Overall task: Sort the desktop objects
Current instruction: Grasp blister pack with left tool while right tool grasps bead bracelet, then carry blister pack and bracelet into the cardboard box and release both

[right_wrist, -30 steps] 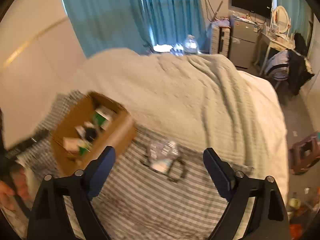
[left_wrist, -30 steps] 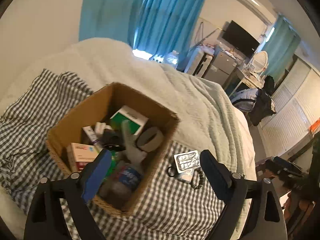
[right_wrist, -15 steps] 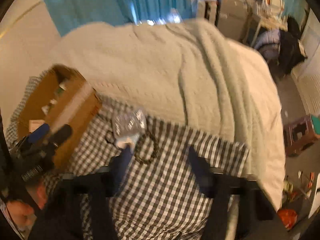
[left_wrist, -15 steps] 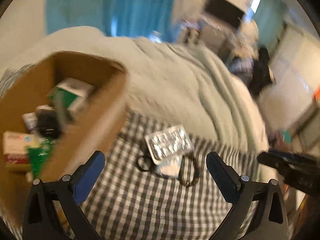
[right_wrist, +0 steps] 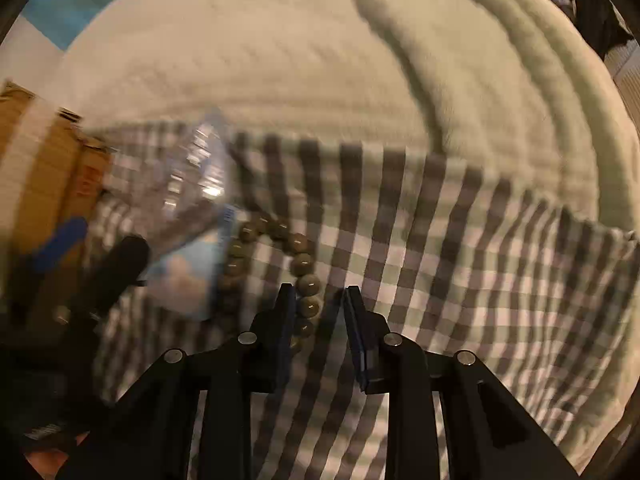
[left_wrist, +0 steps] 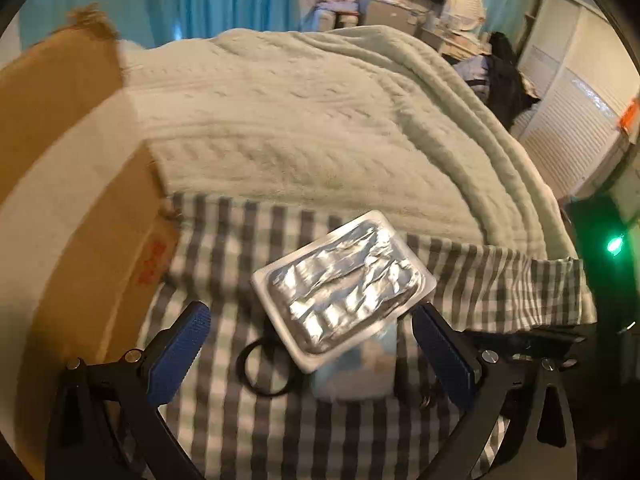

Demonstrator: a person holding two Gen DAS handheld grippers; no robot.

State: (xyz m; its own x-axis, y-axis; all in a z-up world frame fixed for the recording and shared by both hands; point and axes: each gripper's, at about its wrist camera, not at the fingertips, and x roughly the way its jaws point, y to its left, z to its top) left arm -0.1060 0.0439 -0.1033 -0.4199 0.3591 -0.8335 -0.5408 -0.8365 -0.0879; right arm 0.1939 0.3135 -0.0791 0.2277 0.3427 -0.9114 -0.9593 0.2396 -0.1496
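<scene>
Blister pack (left_wrist: 344,284), silver foil, crinkled and glinting, is seen lying tilted on a pale blue packet (left_wrist: 360,368) on the checked cloth (left_wrist: 240,420) spread over the bed, just beside the cardboard box (left_wrist: 80,200). A black ring (left_wrist: 266,372) lies partly under it, and a bead bracelet (right_wrist: 276,264) next to the packet. The left claw (left_wrist: 312,340) is held wide apart, straddling the pack, nothing gripped. The right claw (right_wrist: 320,300) is narrowed to a slim gap at the bracelet, with no bead visibly pinched. A slip is judged likely: the thin, slick foil could be pushed off the packet rather than caught, or the beads dragged and tangled.
</scene>
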